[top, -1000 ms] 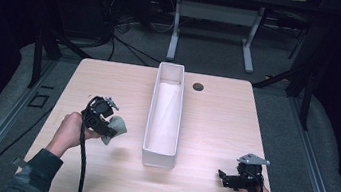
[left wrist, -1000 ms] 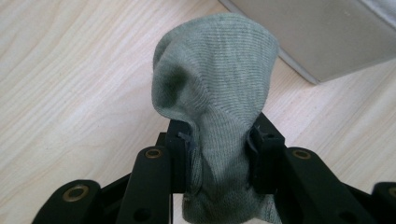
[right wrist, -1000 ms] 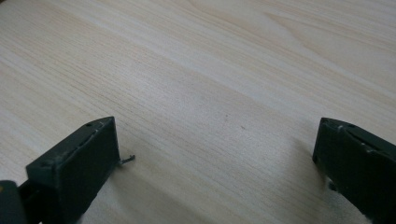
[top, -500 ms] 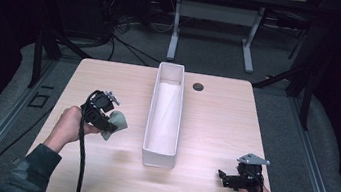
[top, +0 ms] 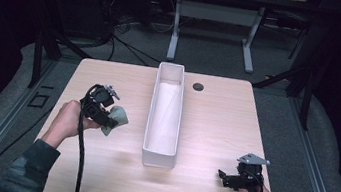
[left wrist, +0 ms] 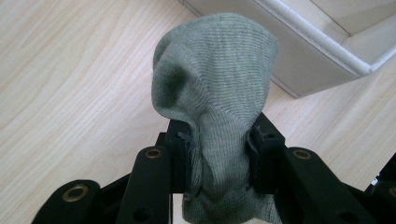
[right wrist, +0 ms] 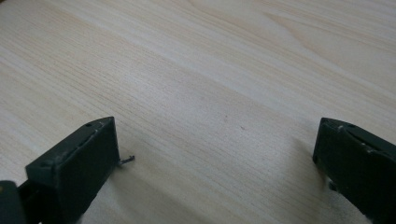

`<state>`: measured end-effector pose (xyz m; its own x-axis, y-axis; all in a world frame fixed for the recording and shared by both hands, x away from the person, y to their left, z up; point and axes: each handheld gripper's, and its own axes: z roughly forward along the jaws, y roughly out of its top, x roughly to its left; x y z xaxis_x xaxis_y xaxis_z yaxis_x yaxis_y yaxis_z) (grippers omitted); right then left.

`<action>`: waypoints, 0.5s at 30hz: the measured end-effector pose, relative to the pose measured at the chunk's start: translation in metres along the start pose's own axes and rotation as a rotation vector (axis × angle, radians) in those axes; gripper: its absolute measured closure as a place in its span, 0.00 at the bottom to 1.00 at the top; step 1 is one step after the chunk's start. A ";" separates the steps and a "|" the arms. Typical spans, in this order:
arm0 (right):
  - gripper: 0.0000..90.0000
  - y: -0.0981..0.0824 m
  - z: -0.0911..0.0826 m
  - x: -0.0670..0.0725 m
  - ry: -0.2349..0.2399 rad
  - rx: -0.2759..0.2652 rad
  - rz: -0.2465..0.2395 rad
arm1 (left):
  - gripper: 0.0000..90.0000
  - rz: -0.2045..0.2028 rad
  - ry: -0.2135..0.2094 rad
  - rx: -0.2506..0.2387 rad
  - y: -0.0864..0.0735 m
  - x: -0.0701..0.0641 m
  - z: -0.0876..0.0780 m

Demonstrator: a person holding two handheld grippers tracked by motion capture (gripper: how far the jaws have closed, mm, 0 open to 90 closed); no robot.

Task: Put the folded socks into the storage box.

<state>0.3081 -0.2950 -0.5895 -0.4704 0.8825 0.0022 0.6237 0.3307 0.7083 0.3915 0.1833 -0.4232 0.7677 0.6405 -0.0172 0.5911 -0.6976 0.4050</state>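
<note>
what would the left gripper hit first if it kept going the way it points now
Probably the white bin: the left gripper, shut on a green sock, points at its near corner, though depth is hard to judge.

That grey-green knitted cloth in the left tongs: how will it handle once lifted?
Probably floppy: the knitted cloth bunches and folds above the left tongs, which pinch it. Likely light, since it holds that bulge unsupported. Its ribbed knit should resist slipping.

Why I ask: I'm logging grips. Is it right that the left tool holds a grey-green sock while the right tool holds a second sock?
Not quite. The left tool does clamp the grey-green sock, but the right tool is open with nothing but bare table between its jaws, as the right gripper view shows.
</note>
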 end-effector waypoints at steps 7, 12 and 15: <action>0.00 0.000 0.000 0.000 0.000 0.000 0.000 | 0.74 0.018 0.009 -0.004 0.007 -0.004 -0.009; 0.00 0.000 0.000 0.000 0.000 0.000 0.000 | 0.74 0.029 0.013 -0.005 0.012 -0.006 -0.014; 0.00 0.000 0.000 0.000 0.000 0.000 0.000 | 0.74 0.037 0.013 -0.003 0.014 -0.007 -0.016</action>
<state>0.3081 -0.2951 -0.5895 -0.4704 0.8825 0.0020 0.6237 0.3309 0.7081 0.3909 0.1743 -0.4025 0.7856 0.6187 0.0098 0.5617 -0.7196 0.4081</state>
